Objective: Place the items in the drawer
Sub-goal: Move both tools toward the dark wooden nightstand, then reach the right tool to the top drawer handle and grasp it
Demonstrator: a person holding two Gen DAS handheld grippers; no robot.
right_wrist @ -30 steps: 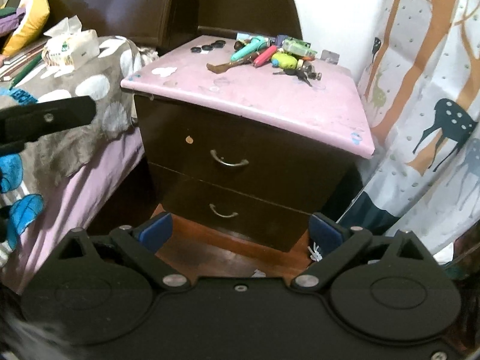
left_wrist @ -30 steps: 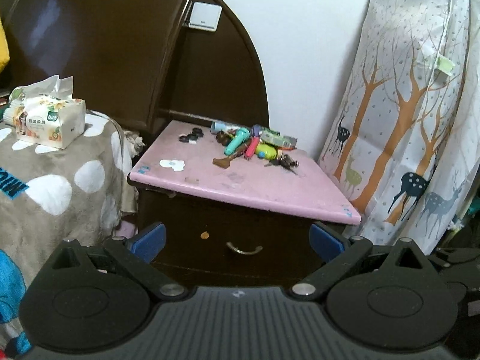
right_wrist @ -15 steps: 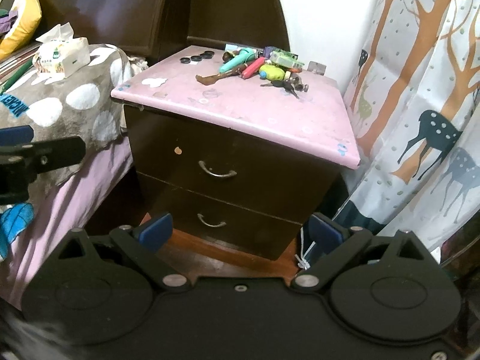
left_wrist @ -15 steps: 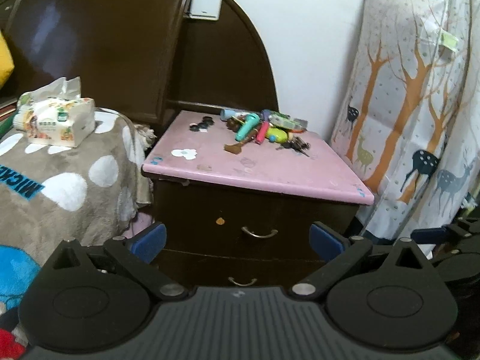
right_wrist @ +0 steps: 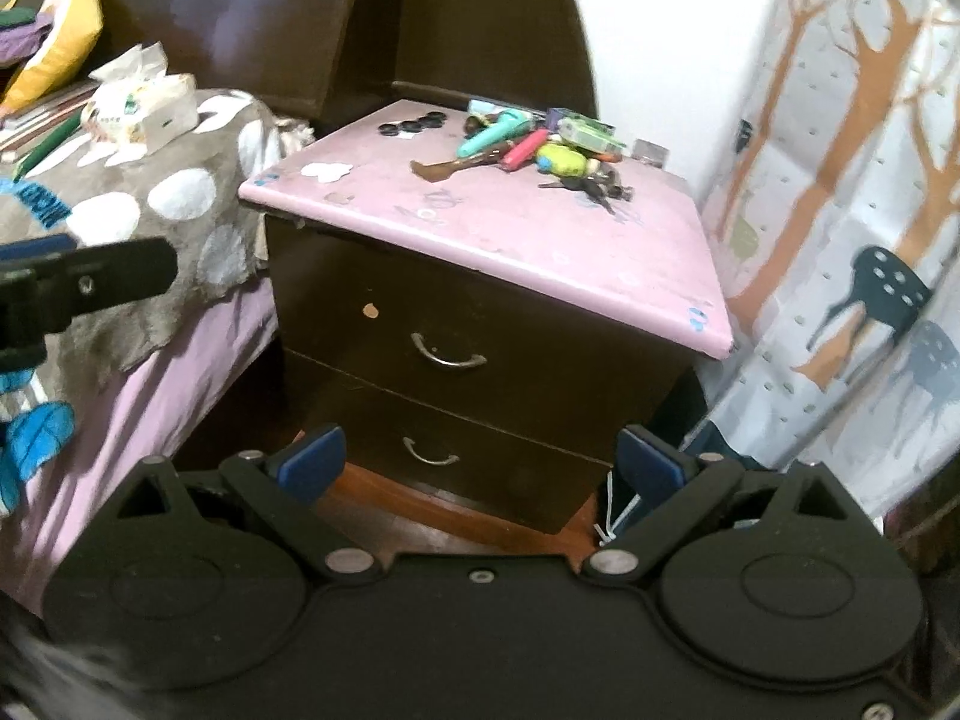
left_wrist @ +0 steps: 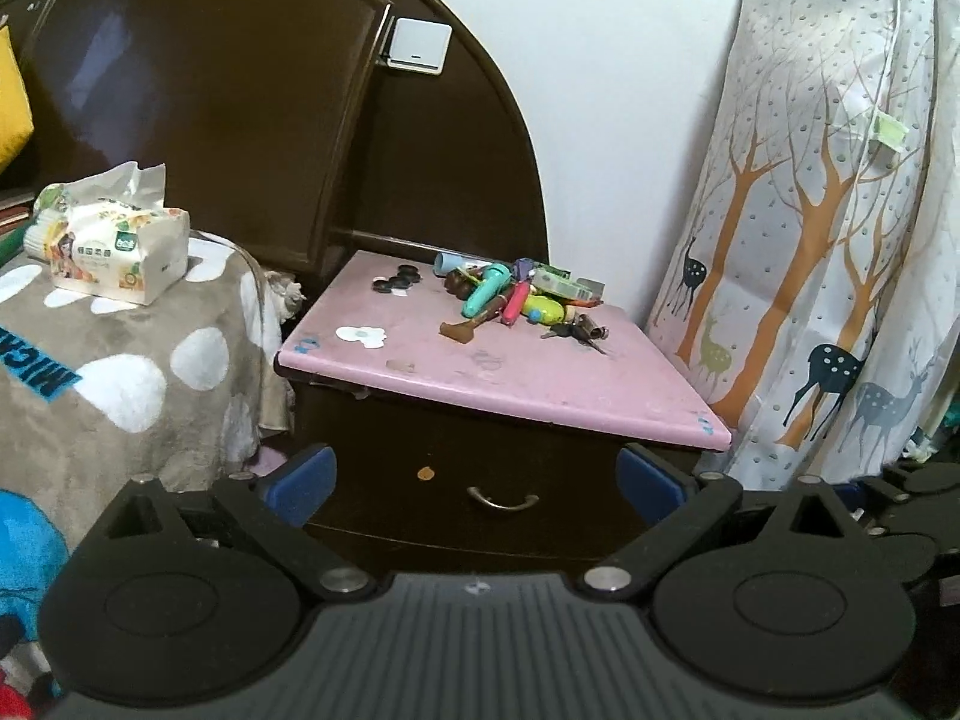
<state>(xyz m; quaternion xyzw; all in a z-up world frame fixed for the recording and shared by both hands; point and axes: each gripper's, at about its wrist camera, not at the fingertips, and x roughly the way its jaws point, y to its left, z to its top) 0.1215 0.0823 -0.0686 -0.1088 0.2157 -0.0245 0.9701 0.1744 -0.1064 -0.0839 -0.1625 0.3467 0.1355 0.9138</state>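
A dark nightstand with a pink top [left_wrist: 492,372] [right_wrist: 540,240] has two shut drawers: the top drawer's metal handle [left_wrist: 503,501] [right_wrist: 449,354] and the lower drawer's handle [right_wrist: 429,453]. A pile of small items [left_wrist: 516,300] [right_wrist: 528,144] lies at the back of the top: a teal tube, pink and yellow-green things, a brown stick, keys. Black discs [left_wrist: 396,282] [right_wrist: 414,125] lie beside them. My left gripper [left_wrist: 474,477] is open and empty, facing the top drawer from a distance. My right gripper [right_wrist: 477,462] is open and empty, facing the lower drawer.
A bed with a grey spotted blanket [left_wrist: 120,360] [right_wrist: 180,204] stands left of the nightstand, with a tissue pack [left_wrist: 114,252] on it. A tree-and-deer patterned cover [left_wrist: 828,240] [right_wrist: 840,180] hangs on the right. The left gripper's finger [right_wrist: 90,282] shows at the right view's left edge.
Both grippers have shifted and moved a little closer to the nightstand than half a second ago. Both stay open and empty; the drawers stay shut.
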